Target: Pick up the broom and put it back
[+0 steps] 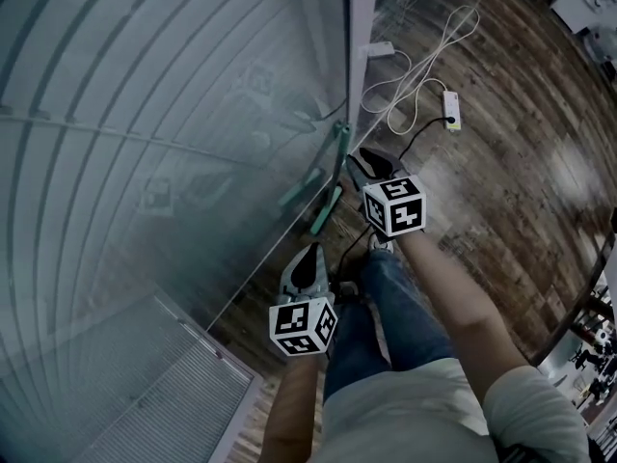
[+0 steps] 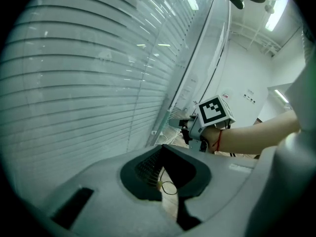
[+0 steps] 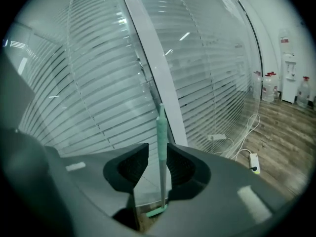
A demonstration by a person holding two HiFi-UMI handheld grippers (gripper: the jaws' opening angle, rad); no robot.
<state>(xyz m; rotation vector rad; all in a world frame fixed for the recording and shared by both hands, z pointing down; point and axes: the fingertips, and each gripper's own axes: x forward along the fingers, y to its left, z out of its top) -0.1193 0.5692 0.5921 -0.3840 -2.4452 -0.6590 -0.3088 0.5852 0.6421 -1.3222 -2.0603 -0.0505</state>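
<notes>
A green broom (image 1: 329, 204) stands upright against the glass wall, its head on the wooden floor. In the right gripper view its handle (image 3: 161, 142) rises between my jaws, close to the right-hand pad, and its head (image 3: 155, 212) shows below them. My right gripper (image 1: 359, 162) (image 3: 158, 164) is open around the handle, and the left-hand pad stands apart from it. My left gripper (image 1: 310, 258) (image 2: 165, 154) hangs lower and nearer to me, shut on nothing. It looks toward the right gripper's marker cube (image 2: 215, 111).
The glass wall with blinds (image 1: 145, 162) and a grey post (image 1: 362, 37) fill the left. A white power strip (image 1: 451, 109) (image 3: 254, 162) and its loose cables lie on the wooden floor. Water bottles (image 3: 269, 85) stand far off. A person's jeans leg (image 1: 395, 307) is below.
</notes>
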